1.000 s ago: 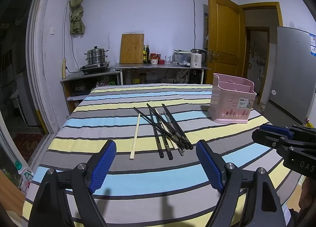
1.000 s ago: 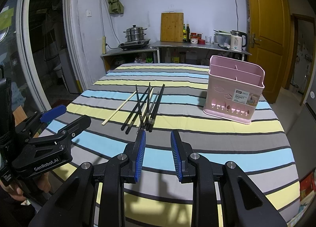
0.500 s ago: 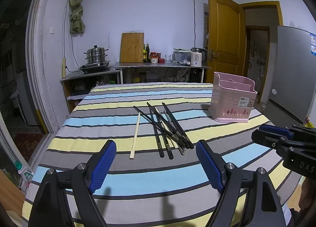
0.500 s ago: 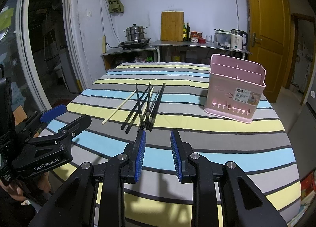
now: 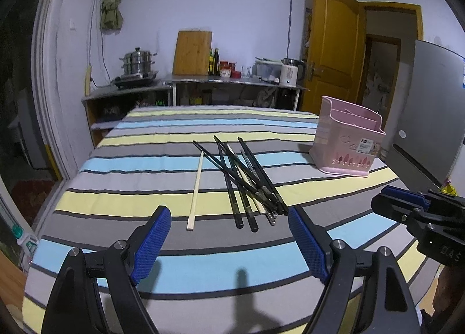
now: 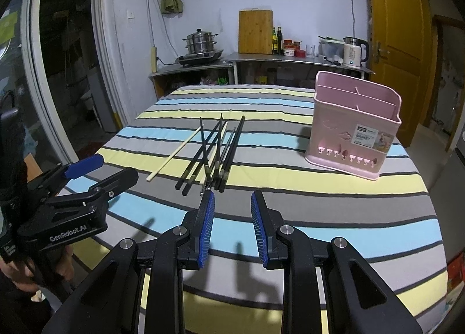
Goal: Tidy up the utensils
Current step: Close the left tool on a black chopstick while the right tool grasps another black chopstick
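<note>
Nearest the lens, the left gripper (image 5: 229, 219) hangs above the striped tablecloth (image 5: 162, 165) with its blue pads spread wide and nothing between them. The right gripper (image 6: 232, 203) has its pads a narrow gap apart, also holding nothing. In the right wrist view the left tool sits at 9 o'clock, its black body printed "GenRobot.AI"; in the left wrist view the right tool at 3 o'clock shows "DAS".

Just past both sets of fingertips, toward 12 o'clock, lies a loose heap of black chopsticks (image 5: 247, 177), crossing one another, with a pale wooden chopstick (image 5: 196, 188) just left of them. Farther, at 2 o'clock, stands the pink utensil basket (image 6: 354, 127), upright, its label reading "BASKET".
</note>
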The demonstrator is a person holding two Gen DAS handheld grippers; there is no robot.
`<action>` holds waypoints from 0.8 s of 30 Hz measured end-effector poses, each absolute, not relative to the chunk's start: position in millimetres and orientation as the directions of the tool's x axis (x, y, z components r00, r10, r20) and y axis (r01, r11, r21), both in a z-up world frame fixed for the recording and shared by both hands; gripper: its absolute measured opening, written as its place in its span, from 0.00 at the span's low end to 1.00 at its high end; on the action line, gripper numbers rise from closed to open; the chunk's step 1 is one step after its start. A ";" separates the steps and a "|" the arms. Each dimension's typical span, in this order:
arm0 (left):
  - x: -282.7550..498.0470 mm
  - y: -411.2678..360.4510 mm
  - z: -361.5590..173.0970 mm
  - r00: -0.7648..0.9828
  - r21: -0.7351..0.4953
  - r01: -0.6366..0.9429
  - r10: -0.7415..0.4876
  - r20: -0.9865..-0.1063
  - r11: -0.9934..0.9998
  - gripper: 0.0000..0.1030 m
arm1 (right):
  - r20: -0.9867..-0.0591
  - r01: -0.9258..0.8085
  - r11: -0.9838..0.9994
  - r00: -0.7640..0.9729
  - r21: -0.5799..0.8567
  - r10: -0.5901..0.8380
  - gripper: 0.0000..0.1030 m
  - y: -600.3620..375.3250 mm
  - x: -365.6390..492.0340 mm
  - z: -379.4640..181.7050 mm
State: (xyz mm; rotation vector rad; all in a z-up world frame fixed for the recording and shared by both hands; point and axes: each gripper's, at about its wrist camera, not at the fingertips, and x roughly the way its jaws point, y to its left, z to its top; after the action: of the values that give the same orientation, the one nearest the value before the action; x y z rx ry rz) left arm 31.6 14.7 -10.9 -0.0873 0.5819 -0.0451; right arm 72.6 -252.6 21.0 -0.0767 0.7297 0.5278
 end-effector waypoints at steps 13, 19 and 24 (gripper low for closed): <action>130.1 55.8 -22.4 0.714 -0.225 -0.045 -0.126 -0.689 0.973 0.61 | -0.673 -0.524 0.841 0.573 0.138 0.467 0.26 -225.2 133.7 11.1; 180.7 67.9 -27.3 0.670 -0.325 -0.052 -0.208 -0.713 0.944 0.47 | -0.696 -0.552 0.820 0.530 0.151 0.485 0.26 -204.3 172.0 2.5; 220.3 72.6 -41.7 0.633 -0.392 -0.075 -0.260 -0.729 0.917 0.33 | -0.709 -0.566 0.809 0.504 0.160 0.493 0.26 -188.0 199.4 -3.9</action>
State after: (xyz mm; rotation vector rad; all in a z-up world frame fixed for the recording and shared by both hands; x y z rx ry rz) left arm 220.3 72.6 -41.7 -0.4103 0.8857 -0.1089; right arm 199.4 -188.0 -3.9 -0.0971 0.8233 0.6403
